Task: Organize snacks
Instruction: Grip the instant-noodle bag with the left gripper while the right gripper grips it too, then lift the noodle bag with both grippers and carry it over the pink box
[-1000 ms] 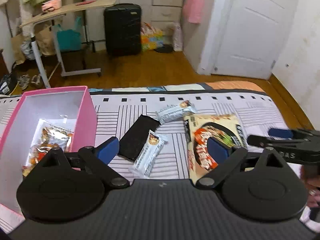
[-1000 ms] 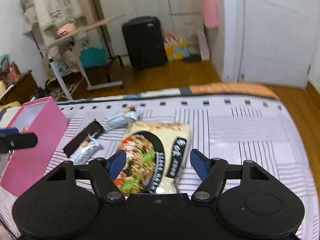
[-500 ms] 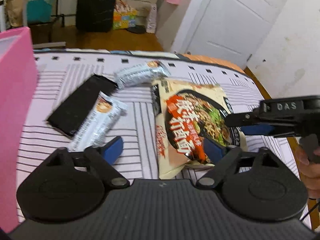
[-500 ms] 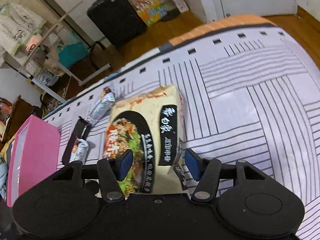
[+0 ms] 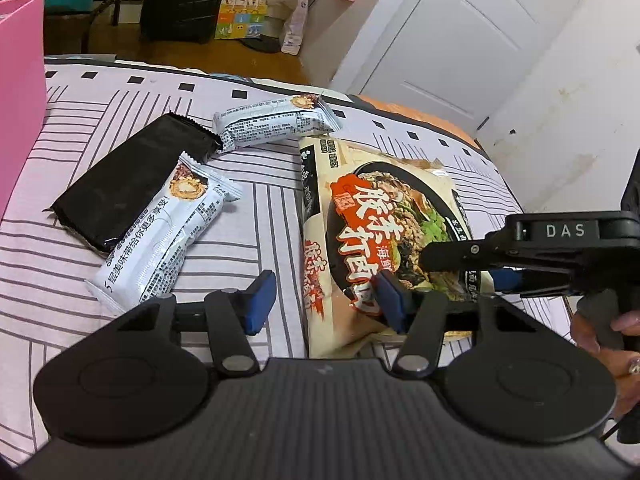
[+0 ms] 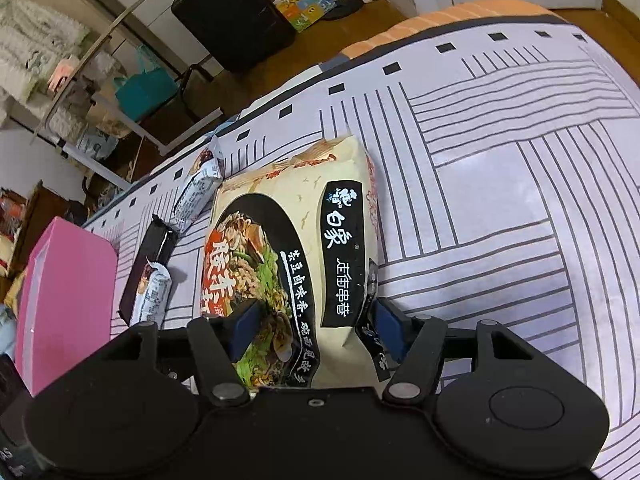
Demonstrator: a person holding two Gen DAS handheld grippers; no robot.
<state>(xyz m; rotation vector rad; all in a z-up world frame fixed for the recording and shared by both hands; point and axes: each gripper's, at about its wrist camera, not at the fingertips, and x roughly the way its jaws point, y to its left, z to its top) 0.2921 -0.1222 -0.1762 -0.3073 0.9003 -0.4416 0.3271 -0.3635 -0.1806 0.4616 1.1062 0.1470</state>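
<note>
A large instant-noodle pack (image 5: 384,216) lies flat on the striped bedsheet (image 5: 248,208). My left gripper (image 5: 326,302) hangs low over the pack's near left corner. Its jaws are closing: one pad is over the sheet, the other over the pack, and neither squeezes it. My right gripper (image 6: 318,330) straddles the near right end of the noodle pack (image 6: 296,240). Its jaws are opening slightly; the left pad lies on the printed face and the right pad sits at the crumpled seam. In the left wrist view, the right gripper (image 5: 460,270) reaches in from the right, held by a hand (image 5: 600,332).
Two white snack bars (image 5: 160,232) (image 5: 276,120) and a black packet (image 5: 132,180) lie left of the pack. A pink box (image 5: 20,100) stands at the far left. Beyond the bed's far edge are a black suitcase (image 6: 232,16), wooden floor and a white door (image 5: 460,40).
Both grippers have come down onto the noodle pack. The left one swung right, away from the pink box, and its jaws narrowed. The right one tipped downward and rolled.
</note>
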